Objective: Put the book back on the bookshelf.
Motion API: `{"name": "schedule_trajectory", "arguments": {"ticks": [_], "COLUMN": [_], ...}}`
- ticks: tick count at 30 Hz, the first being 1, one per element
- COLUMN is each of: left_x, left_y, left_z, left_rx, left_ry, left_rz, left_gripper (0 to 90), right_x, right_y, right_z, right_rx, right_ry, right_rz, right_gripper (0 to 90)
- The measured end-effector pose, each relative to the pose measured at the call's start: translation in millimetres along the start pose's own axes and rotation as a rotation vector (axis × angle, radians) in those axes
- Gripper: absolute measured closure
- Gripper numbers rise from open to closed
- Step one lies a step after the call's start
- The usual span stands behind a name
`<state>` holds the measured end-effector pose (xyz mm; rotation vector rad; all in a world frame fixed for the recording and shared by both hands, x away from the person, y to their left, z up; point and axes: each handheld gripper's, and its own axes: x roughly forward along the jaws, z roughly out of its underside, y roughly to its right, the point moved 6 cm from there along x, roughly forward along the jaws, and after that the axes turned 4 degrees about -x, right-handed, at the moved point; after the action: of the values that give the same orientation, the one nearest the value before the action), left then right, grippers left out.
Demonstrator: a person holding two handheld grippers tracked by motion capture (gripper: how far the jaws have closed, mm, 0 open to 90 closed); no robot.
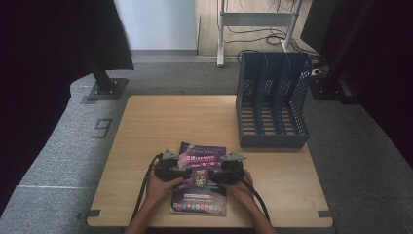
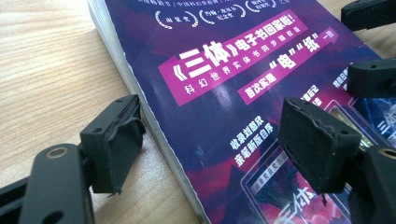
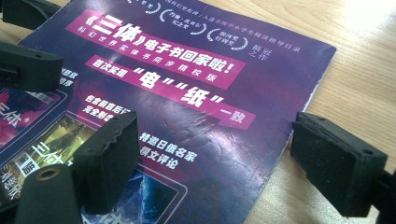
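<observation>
High view: a purple magazine [image 1: 200, 180] lies flat near the front edge of the wooden surface [image 1: 160, 126], cover up. The left gripper [image 1: 181, 173] and the right gripper [image 1: 217, 174] meet over it from either side, each held in a hand. A blue three-slot file rack [image 1: 272, 102] stands well apart at the far right corner, its open slots facing the person. My judgement is that the work is at the grasp stage: both tools are set at the magazine's long edges, nothing lifted yet. The path from magazine to rack looks free of other things.

Left gripper view: the fingers [image 2: 116, 144] stand spread, one down on the bare wood just beside the magazine's [image 2: 243, 102] left edge, the other hovering above the printed cover. The stacked page edges show along that side. The other gripper's black tips [image 2: 373, 79] show at the upper right.

Right gripper view: these fingers [image 3: 109, 154] are also spread, one over the cover [image 3: 187, 93], one over the wood beyond the right edge, where the paper is a little frayed. Neither pair pinches anything.

The next move probably calls for sliding a lower finger under an edge and closing on it; a magazine lying flat gives little to catch, and thin pages may bend or fan.
</observation>
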<state>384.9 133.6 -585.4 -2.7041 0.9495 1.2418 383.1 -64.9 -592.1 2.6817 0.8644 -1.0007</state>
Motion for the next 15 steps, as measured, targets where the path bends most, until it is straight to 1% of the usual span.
{"name": "schedule_trajectory", "arguments": {"ticks": [4, 6, 9, 15], "left_x": [0.1, 0.0, -2.6, -9.1], "left_y": [1.7, 1.5, 2.3, 6.3], "left_z": [0.3, -0.1, -2.2, -6.3], "left_rx": [-0.003, -0.011, -0.028, -0.022], "left_ry": [-0.004, -0.001, 0.017, 0.054], "left_rz": [-0.007, -0.004, 0.014, 0.034], "left_gripper": [22.0, 22.0, 21.9, 23.5], "right_x": [0.0, 0.0, 0.0, -0.1], "right_y": [-0.1, -0.1, -0.1, -0.3], "right_z": [0.0, 0.0, 0.0, 0.0], "right_rx": [-0.002, -0.002, -0.002, -0.004], "right_ry": [0.000, 0.000, 0.000, 0.000], "right_rz": [0.001, 0.001, 0.001, 0.006], "right_gripper": [15.4, 15.4, 15.4, 15.5]}}
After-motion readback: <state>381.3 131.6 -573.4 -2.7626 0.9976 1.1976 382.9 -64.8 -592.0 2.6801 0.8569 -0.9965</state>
